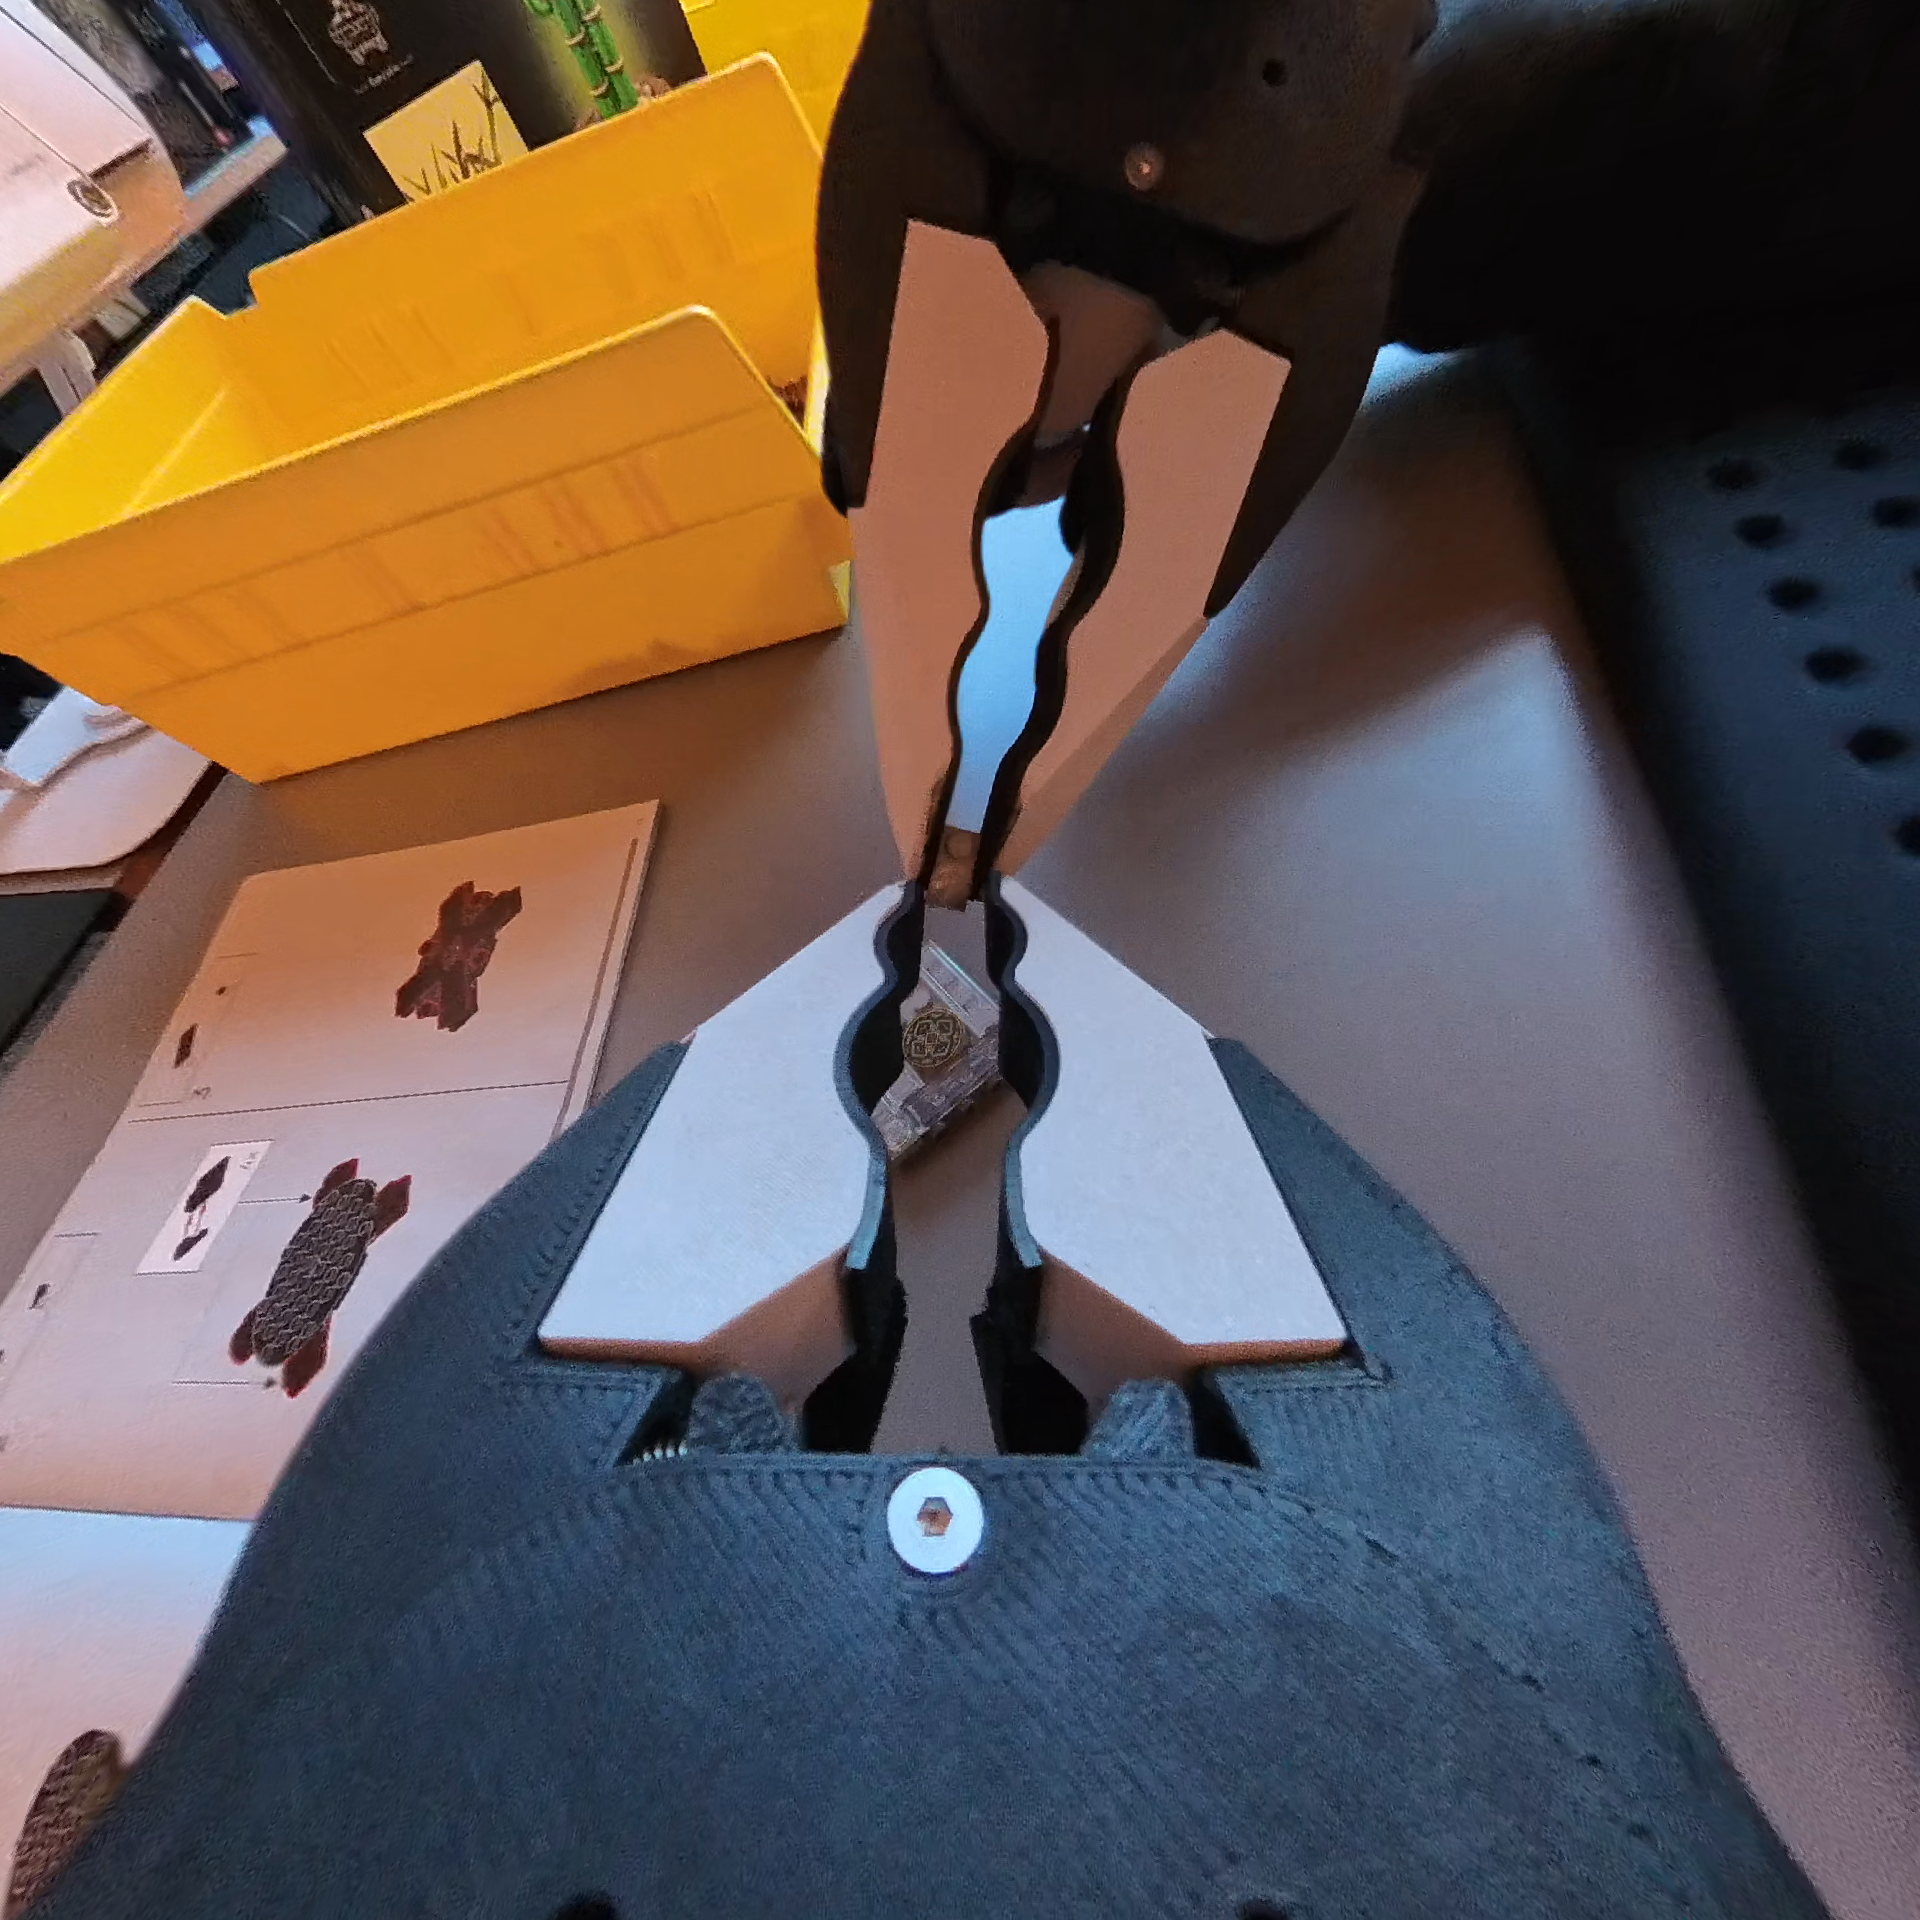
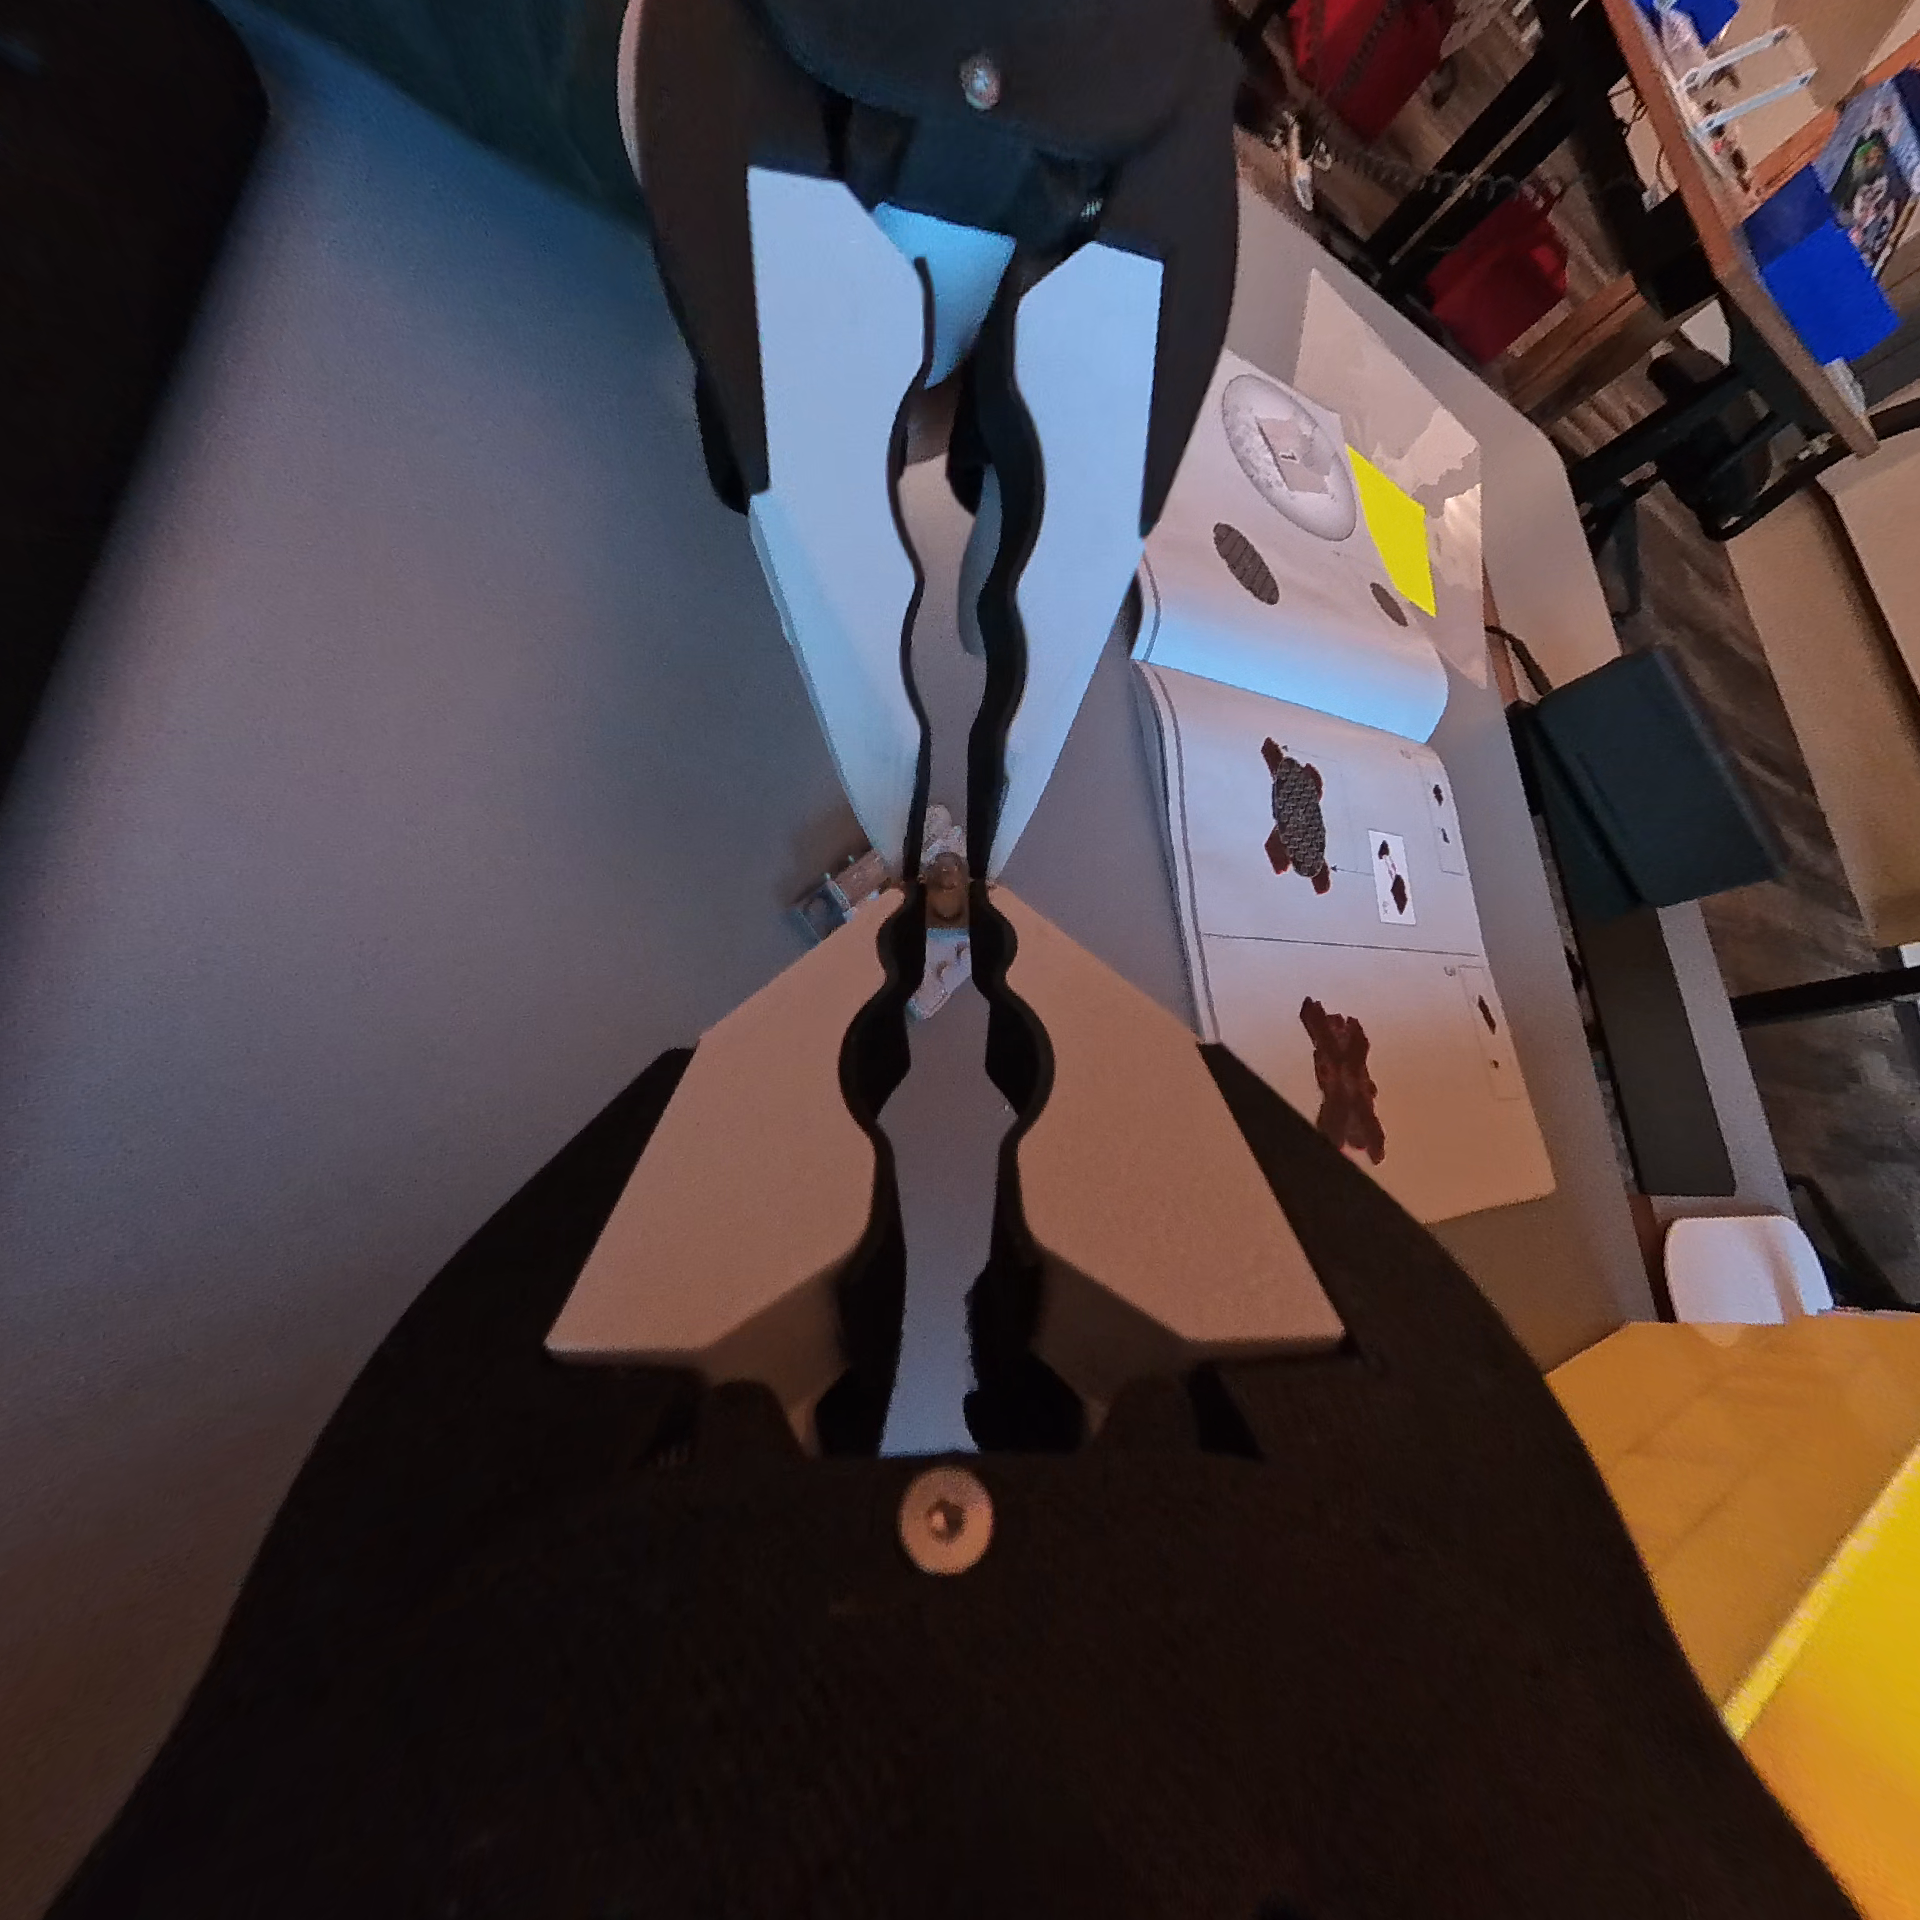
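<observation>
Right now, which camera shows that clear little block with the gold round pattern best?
The left wrist view: the clear block lies on the table under the left gripper, its gold pattern facing the camera. In the right wrist view the block is mostly hidden by both grippers' tips, with no pattern visible.

No writing is sharp enough to read. An open instruction booklet (image 1: 343,1091) lies at the worktop's left edge in the left wrist view. It carries printed diagrams of dark red and patterned pieces, with tiny marks beside them that are too small to make out. The same booklet (image 2: 1351,935) shows in the right wrist view. A clear tile (image 1: 935,1049) bears a round gold ornamental emblem. Beyond the worktop's far edge, a dark box (image 1: 343,62) carries a white emblem over small blurred print, and a white box (image 1: 62,177) has a small dark mark.
</observation>
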